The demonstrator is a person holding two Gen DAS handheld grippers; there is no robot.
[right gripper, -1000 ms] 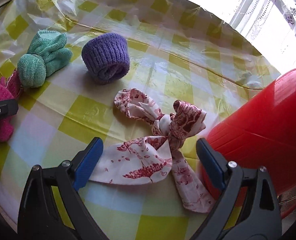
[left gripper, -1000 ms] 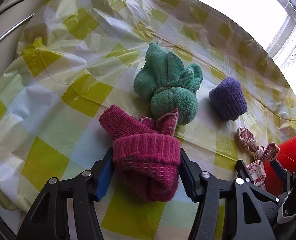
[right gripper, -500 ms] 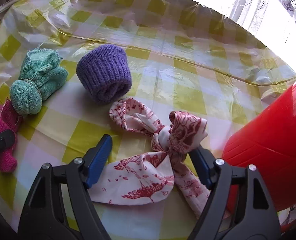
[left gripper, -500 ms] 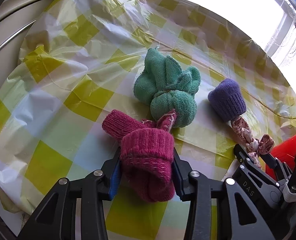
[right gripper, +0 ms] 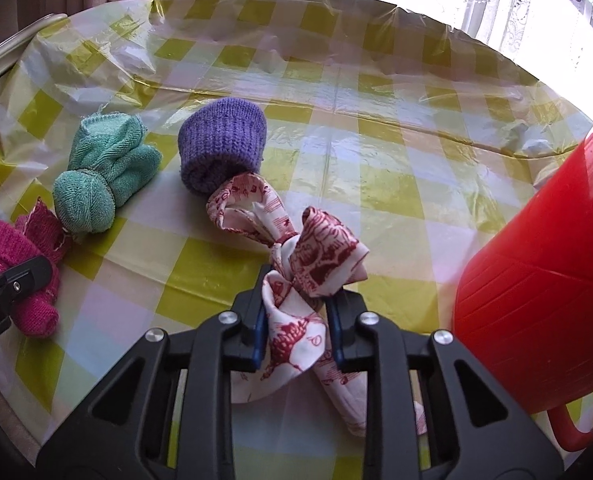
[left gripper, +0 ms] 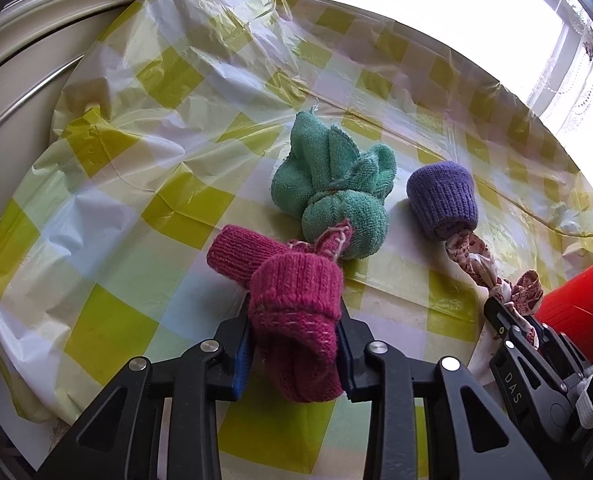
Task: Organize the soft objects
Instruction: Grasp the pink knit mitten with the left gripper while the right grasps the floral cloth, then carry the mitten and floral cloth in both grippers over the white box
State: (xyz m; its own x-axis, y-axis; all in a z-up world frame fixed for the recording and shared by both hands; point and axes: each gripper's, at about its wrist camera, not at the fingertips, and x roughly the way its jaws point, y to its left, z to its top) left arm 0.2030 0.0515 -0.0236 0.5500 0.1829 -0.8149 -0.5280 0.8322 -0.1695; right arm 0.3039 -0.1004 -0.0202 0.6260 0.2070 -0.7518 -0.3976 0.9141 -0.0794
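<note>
My left gripper (left gripper: 294, 344) is shut on a magenta knit sock bundle (left gripper: 292, 300), which also shows at the left edge of the right wrist view (right gripper: 20, 276). My right gripper (right gripper: 296, 320) is shut on a knotted red-and-white patterned cloth (right gripper: 312, 264), seen in the left wrist view (left gripper: 480, 264) too. A green terry towel bundle (left gripper: 336, 188) lies just beyond the magenta bundle and touches it. A purple knit roll (right gripper: 222, 148) lies on the table, against the far end of the cloth.
A yellow-and-white checked plastic tablecloth (left gripper: 144, 216) covers the round table. A large red plastic container (right gripper: 544, 280) stands close on the right of my right gripper. A bright window with lace curtain (right gripper: 536, 8) is behind the table.
Both grippers have closed: the left one on the magenta bundle, the right one on the patterned cloth. The cloth has bunched up and its far end now reaches the purple roll.
</note>
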